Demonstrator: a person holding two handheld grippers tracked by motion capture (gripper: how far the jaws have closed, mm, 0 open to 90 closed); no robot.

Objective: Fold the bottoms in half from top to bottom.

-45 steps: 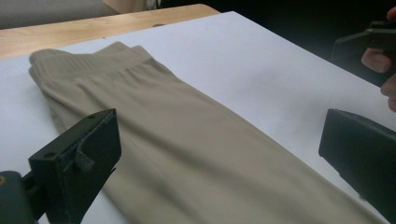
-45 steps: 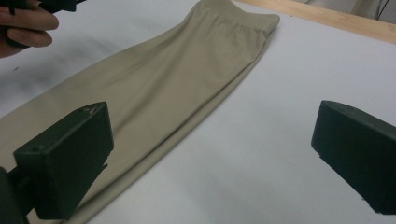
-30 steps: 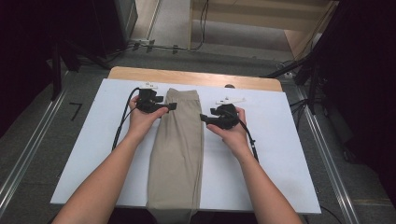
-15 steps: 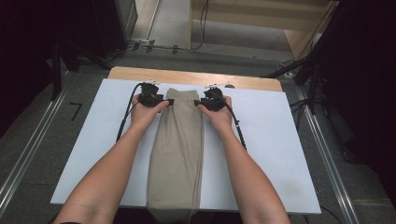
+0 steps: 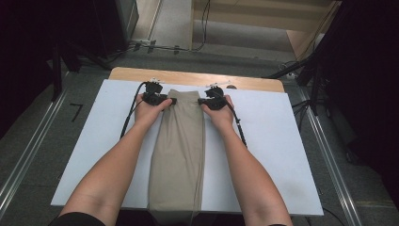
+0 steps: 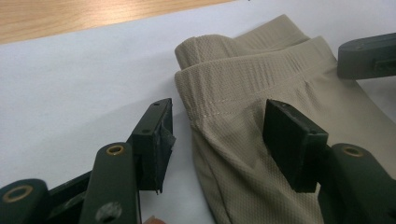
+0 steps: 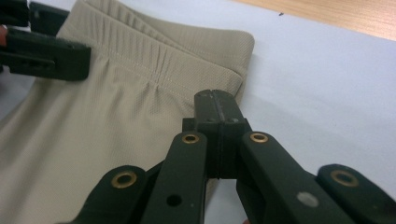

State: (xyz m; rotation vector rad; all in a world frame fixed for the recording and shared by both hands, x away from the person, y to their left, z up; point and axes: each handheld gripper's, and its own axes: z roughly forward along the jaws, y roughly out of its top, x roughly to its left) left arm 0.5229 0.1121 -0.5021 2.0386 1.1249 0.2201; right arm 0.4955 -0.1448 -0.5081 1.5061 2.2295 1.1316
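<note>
White sheeting covers most of the table, with a strip of bare wood along the far edge at the upper centre of the high view. Beige trousers lie folded lengthwise down the middle of the frame, waistband at the top, legs running off the bottom edge. At the waistband's left corner the left gripper stands with its jaws spread apart, straddling the fabric edge without clamping it. At the waistband's right corner the right gripper has its jaws pressed together; whether any cloth is pinched between them I cannot tell. Both forearms enter from the bottom of the high view.
</note>
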